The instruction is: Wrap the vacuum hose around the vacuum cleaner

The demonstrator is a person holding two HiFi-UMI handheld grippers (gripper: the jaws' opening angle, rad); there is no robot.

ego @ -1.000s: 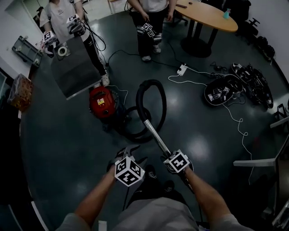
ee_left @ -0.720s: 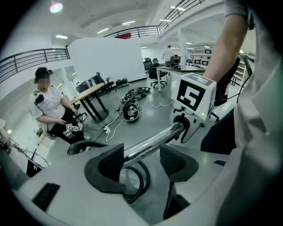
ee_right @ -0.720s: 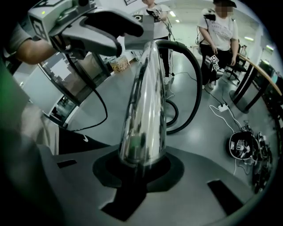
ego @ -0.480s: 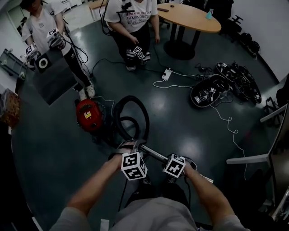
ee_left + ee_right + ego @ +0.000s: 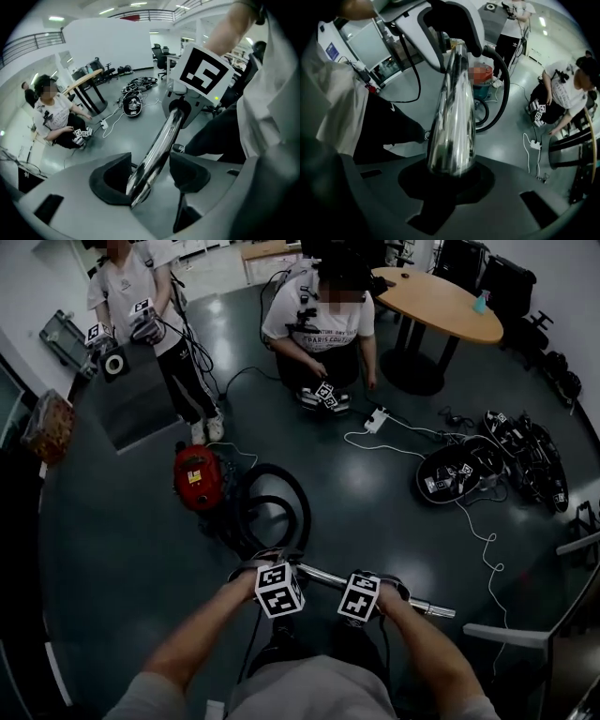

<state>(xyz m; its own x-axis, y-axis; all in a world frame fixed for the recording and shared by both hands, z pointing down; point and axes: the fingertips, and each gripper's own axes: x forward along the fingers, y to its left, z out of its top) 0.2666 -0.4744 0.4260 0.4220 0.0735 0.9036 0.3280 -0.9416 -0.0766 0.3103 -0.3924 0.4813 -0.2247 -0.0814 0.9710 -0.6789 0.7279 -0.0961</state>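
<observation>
Tube (image 5: 427,607) clamped in both grippers.
The left gripper (image 5: 150,174) and right gripper (image 5: 451,176) each pinch it between their pads; the hose (image 5: 302,505) loops beside the vacuum (image 5: 195,479).

"PARIS" on crouching person's shirt (image 5: 320,326)

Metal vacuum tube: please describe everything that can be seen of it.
The metal tube is a straight, shiny chrome pipe, held about level above the floor. The left gripper and the right gripper both clamp it. Its left end leads into the black hose; its right end is free.
</observation>
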